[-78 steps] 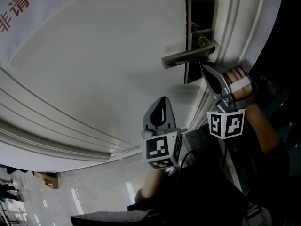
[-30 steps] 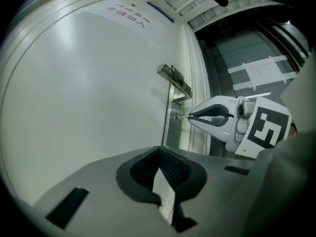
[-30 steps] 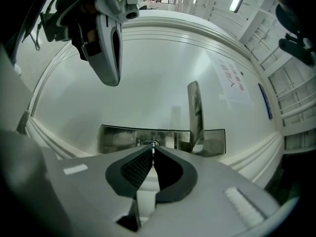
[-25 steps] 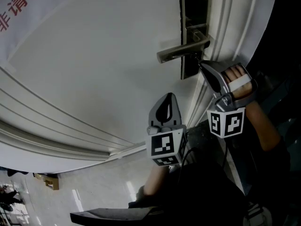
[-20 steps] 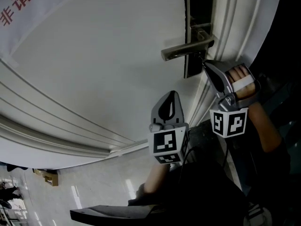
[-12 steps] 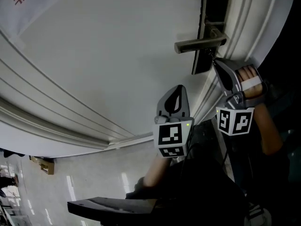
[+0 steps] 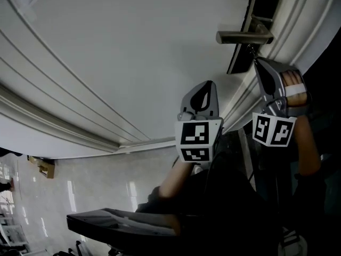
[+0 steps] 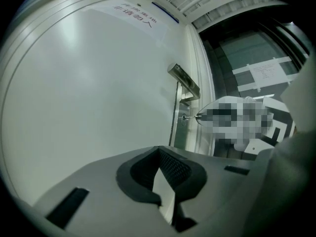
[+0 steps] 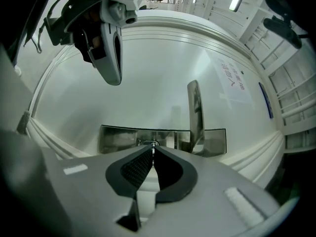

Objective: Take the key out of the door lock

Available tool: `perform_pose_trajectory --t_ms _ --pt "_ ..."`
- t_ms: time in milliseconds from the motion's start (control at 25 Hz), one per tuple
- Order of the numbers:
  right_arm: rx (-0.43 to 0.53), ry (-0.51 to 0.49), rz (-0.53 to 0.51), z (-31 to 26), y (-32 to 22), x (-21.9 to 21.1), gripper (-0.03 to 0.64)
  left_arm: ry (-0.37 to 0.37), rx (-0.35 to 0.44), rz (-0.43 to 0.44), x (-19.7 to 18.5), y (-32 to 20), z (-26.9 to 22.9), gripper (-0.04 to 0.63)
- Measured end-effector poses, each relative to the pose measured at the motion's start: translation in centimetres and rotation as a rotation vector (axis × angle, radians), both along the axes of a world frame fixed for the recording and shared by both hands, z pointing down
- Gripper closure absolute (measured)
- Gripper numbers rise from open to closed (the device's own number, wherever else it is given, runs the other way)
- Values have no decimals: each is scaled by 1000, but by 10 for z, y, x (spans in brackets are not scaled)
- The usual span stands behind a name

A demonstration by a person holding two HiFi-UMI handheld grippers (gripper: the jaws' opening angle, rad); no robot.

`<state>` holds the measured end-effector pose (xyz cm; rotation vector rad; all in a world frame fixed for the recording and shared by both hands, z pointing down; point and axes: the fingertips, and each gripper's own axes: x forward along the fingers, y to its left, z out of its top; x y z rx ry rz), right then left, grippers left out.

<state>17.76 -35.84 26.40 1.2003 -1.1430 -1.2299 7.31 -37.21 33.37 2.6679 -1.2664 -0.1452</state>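
The key (image 8: pixel 190 117) is still sitting in the cylinder of the lock plate (image 9: pixel 116 138), just under the lever handle (image 7: pixel 242 37), near the latch edge of the door (image 7: pixel 133 47). The right gripper (image 9: pixel 152 151) is clamping it, its jaws pressed together on the thin shaft right at the plate's face.

Over the last few seconds the head camera has been swinging, so the lock is now sitting up in the top right corner of its view. The gripper's tips, though, are keeping the same place against the plate. The key is therefore probably not sliding out yet, though it is too small here to tell whether it has turned or backed out a little. The pull itself still seems to be ahead.

The handle is hanging close above the jaws, and the moulded door frame (image 7: pixel 282 15) is running just beside them on the right. The free path looks to be straight back from the door. The left gripper (image 8: pixel 159 154) is hovering well apart, lower left, closed on nothing and not crowding that path.
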Motion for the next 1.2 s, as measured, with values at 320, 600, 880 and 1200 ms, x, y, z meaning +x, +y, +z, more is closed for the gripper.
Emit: perform_pose_trajectory --t_ms 320,600,880,1200 --pt "8 -16 9 1 2 -1 604 -16 28 25 4 -4 -6 595" --pt "10 -24 8 1 4 -2 604 -10 28 39 9 -8 -6 595" --pt "20 -26 11 -1 5 -1 604 -6 23 42 10 -13 -5 595" --pt "23 -56 10 0 10 -1 604 -4 44 37 6 -13 -9 595"
